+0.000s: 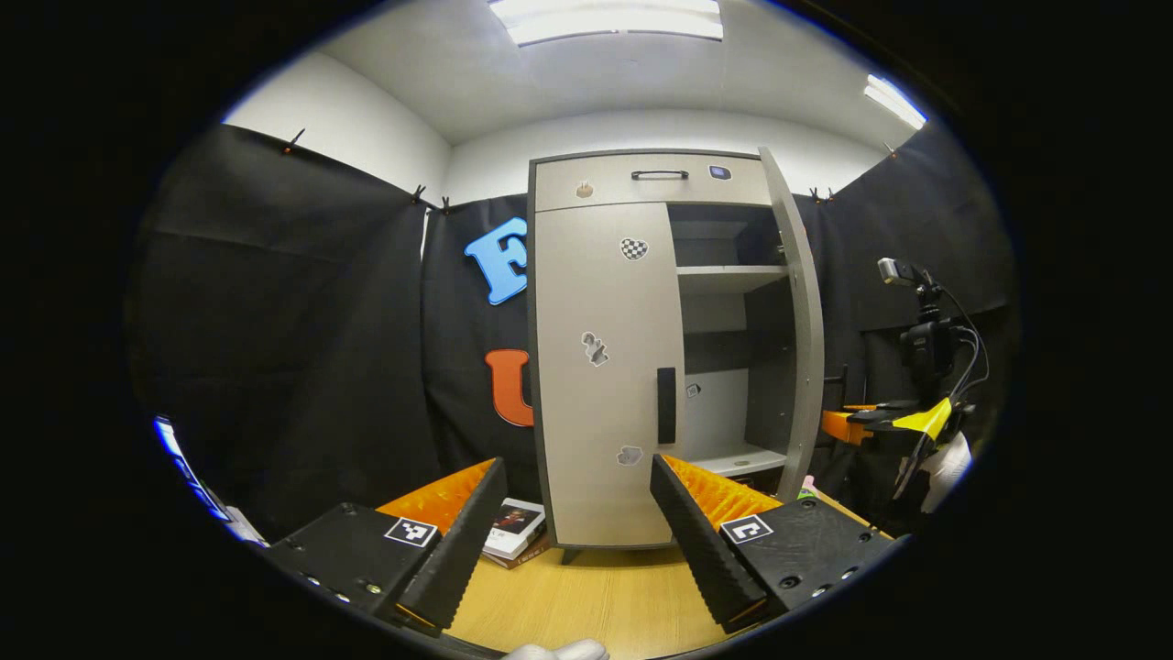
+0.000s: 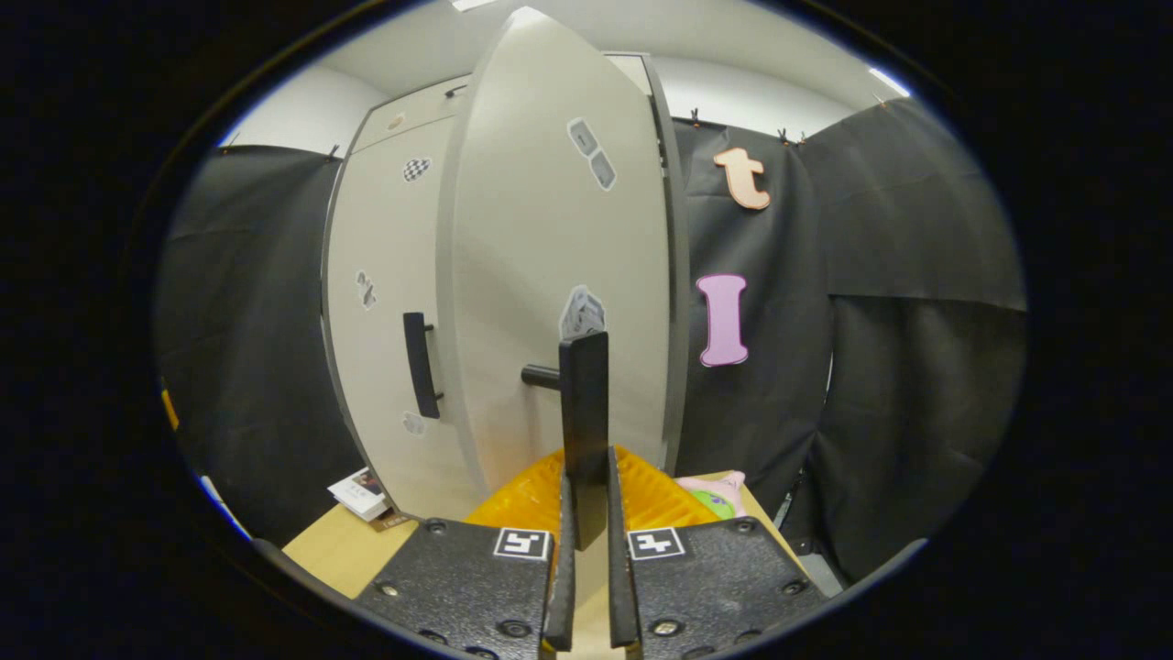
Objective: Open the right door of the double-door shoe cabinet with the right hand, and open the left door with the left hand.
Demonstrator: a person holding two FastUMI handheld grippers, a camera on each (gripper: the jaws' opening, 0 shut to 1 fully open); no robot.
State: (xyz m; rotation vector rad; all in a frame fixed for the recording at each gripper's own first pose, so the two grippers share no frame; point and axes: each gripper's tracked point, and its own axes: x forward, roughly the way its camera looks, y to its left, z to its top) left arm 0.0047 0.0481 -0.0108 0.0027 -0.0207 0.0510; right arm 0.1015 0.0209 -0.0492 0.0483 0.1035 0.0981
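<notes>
The cabinet (image 1: 641, 367) stands upright on the table (image 1: 596, 605), straight ahead of the left gripper (image 1: 577, 513), with its right door (image 1: 795, 321) swung out so the shelves behind it show, and its left door (image 1: 605, 367) shut flat. In the right gripper view the right door (image 2: 559, 275) fills the middle, turned edge-on toward the camera, and the right gripper (image 2: 586, 513) has its fingers together, clamped on that door's handle (image 2: 585, 422), a vertical bar. So the right half looks done or nearly so; the left door is what remains. Its handle (image 1: 666, 405) is a vertical bar at the door's inner edge, lying ahead of the left gripper and a little toward its right finger (image 1: 706, 532), well apart from both. The left gripper's fingers stand wide apart. The left hand is plainly the nearer one for this; the fingers would need to straddle the bar across its short width, since its long axis runs up and down.
</notes>
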